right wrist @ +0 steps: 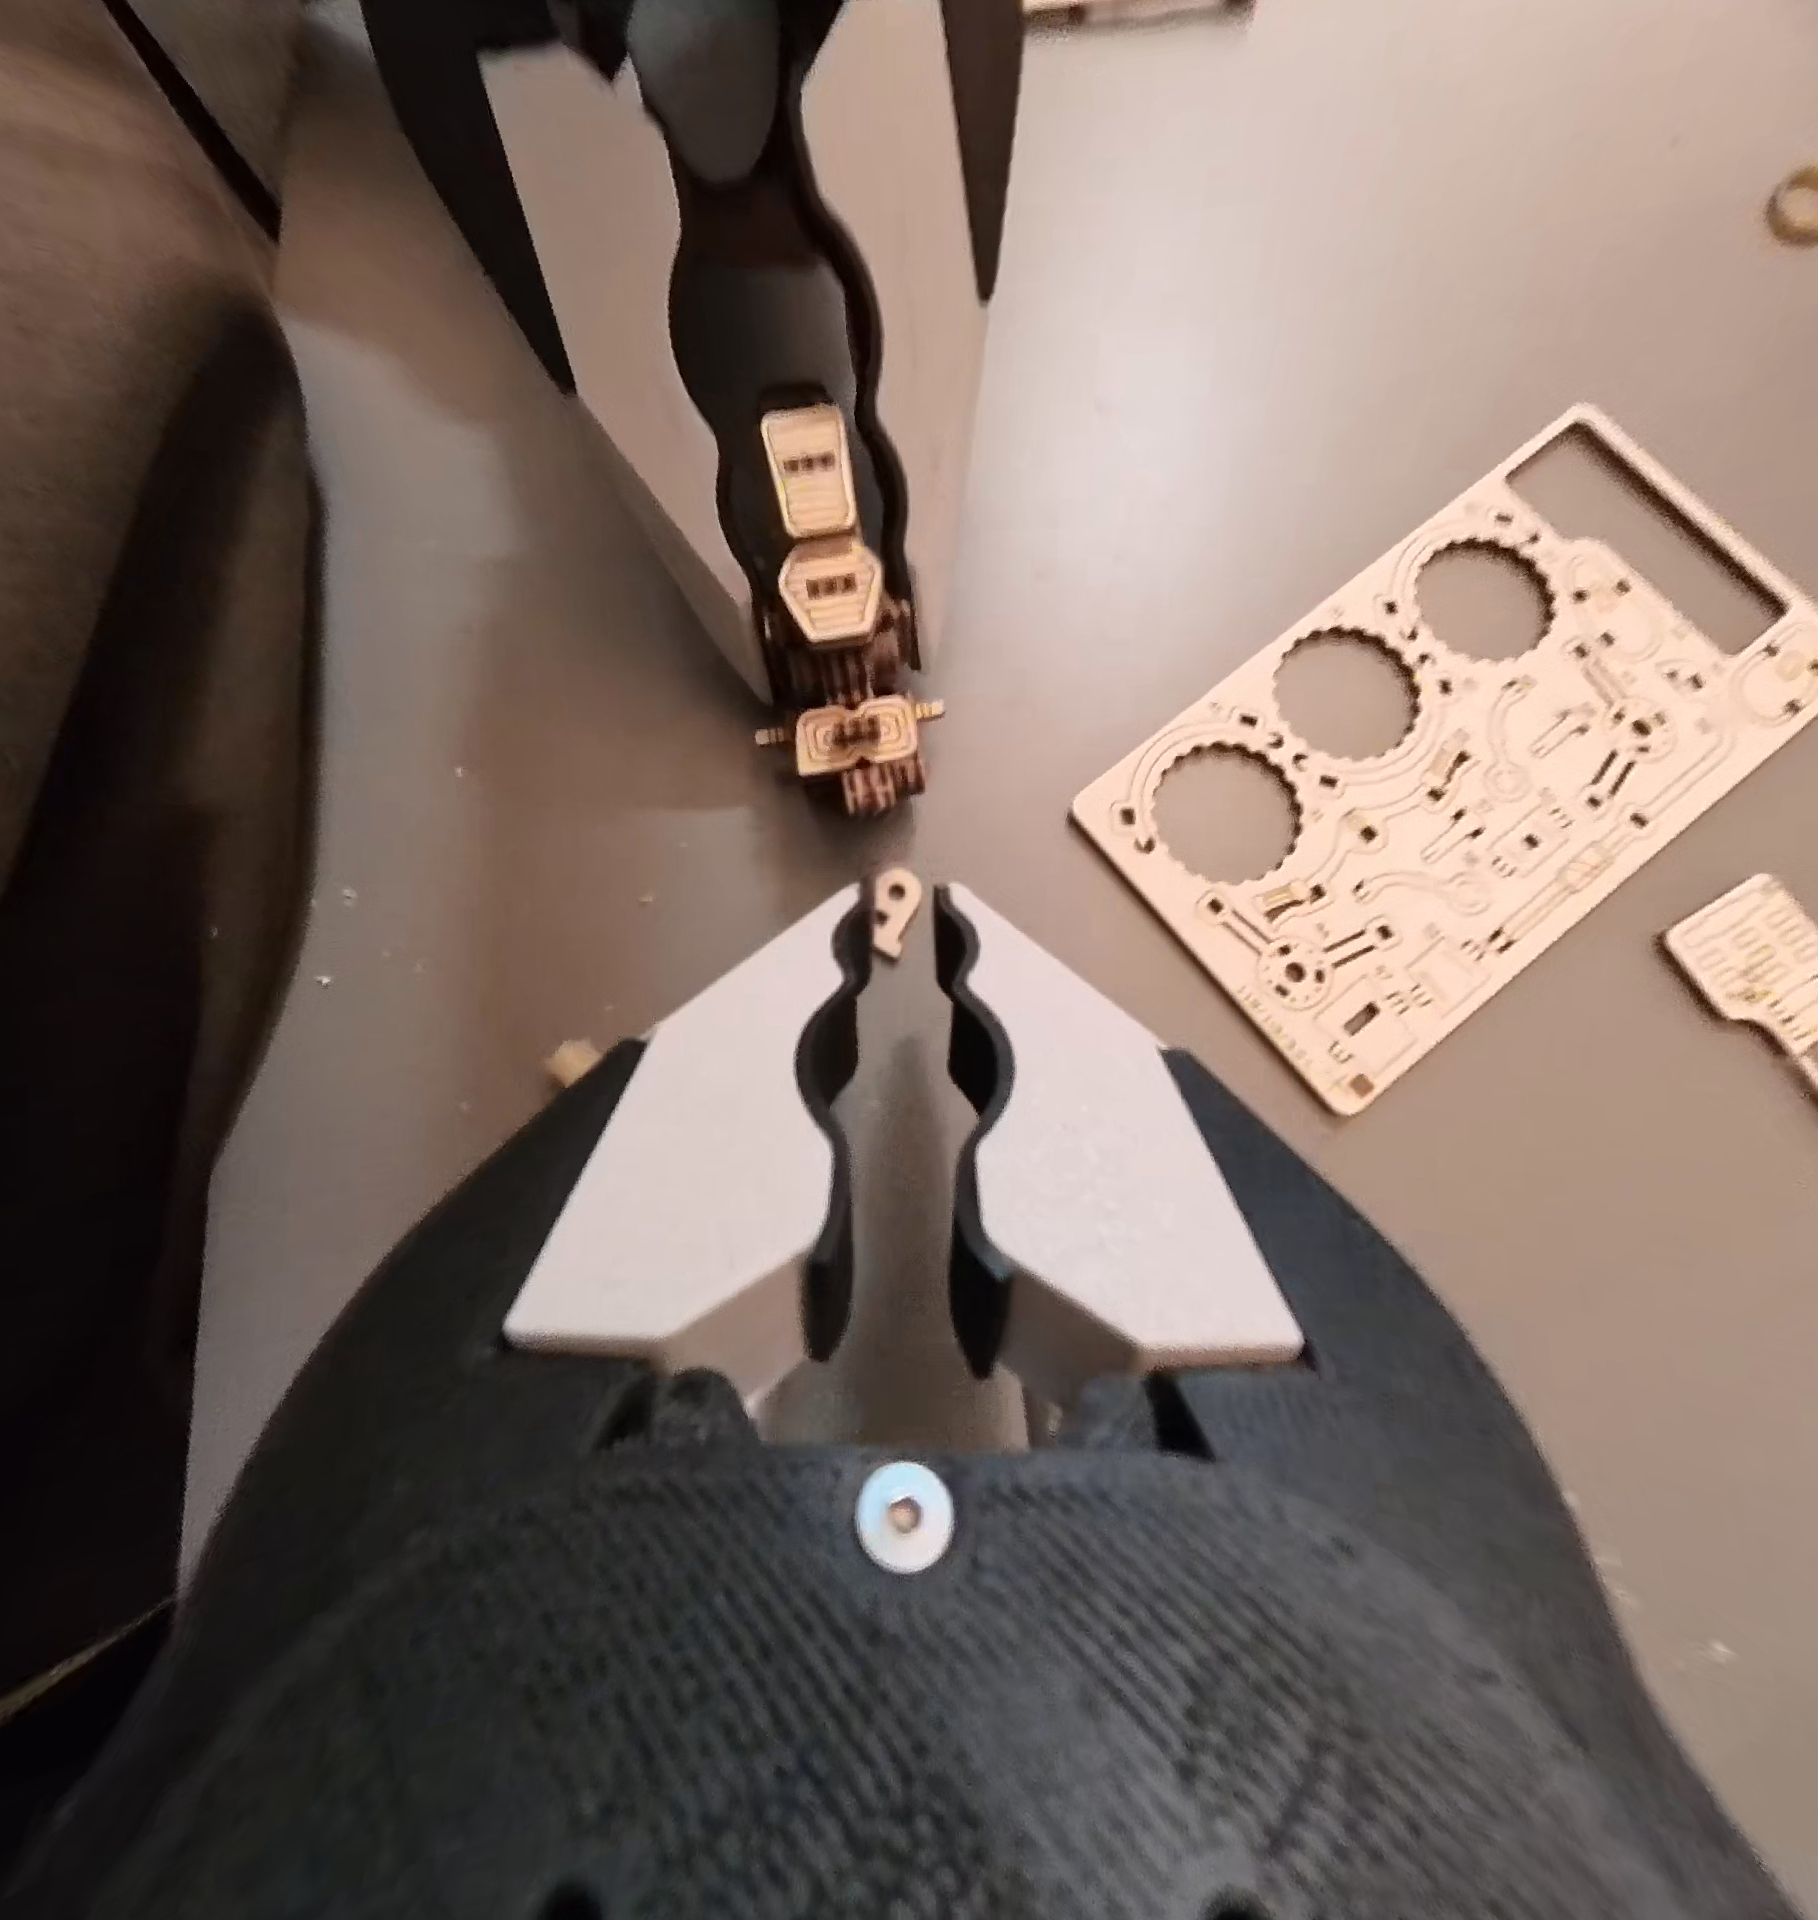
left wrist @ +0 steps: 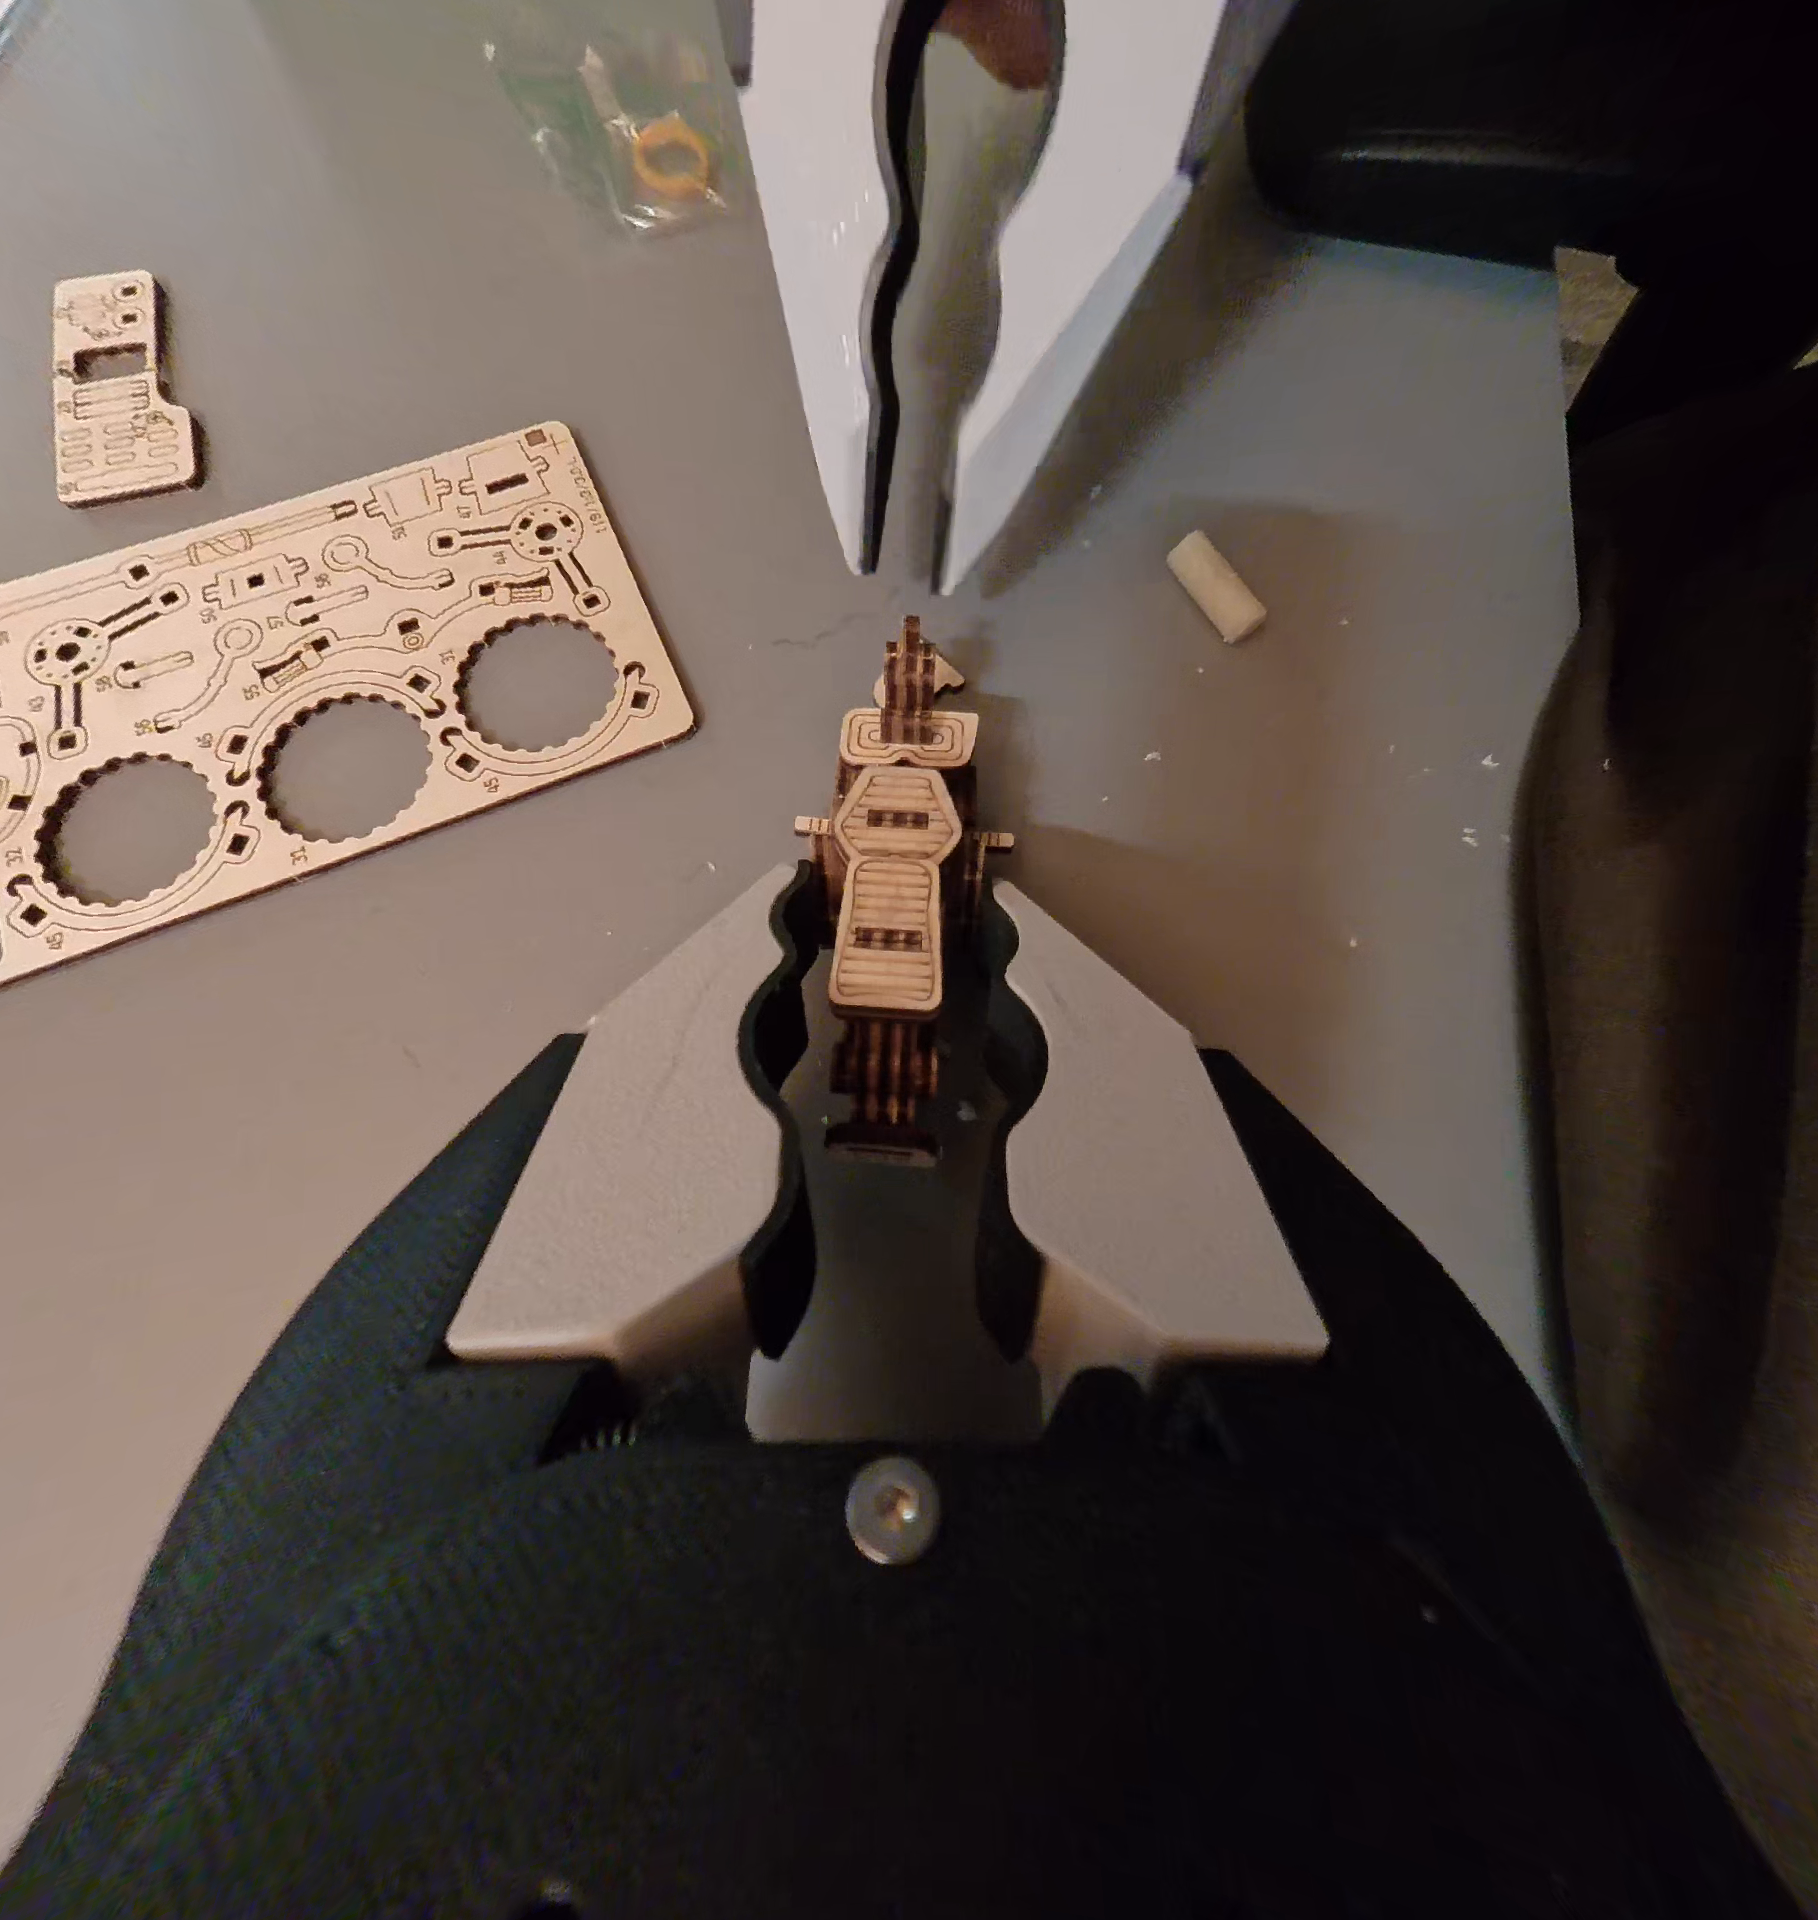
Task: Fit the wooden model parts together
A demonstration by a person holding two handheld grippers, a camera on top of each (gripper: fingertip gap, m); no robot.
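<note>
2 claws (left wrist: 889, 883) (right wrist: 900, 894), 1 model (left wrist: 889, 883), 2 sheets (left wrist: 292, 717) (left wrist: 120, 390), 1 ring (right wrist: 1804, 203).

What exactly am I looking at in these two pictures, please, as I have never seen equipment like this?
These are two hand-held grippers, each a two-fingered clamp that a person squeezes, with a wide-angle camera looking forward along its fingers. One picture comes from each camera, so each also shows the other gripper facing it.

The left gripper is shut on a partly built wooden model made of stacked layers. In the right wrist view, the right gripper has a small wooden piece at its fingertips, near the model; the picture is blurred, so whether it is gripped I cannot tell.

On the grey table lie a wooden parts sheet with three round holes punched out, a smaller wooden panel, a white cylinder, a clear bag of small parts and a small ring.
</note>
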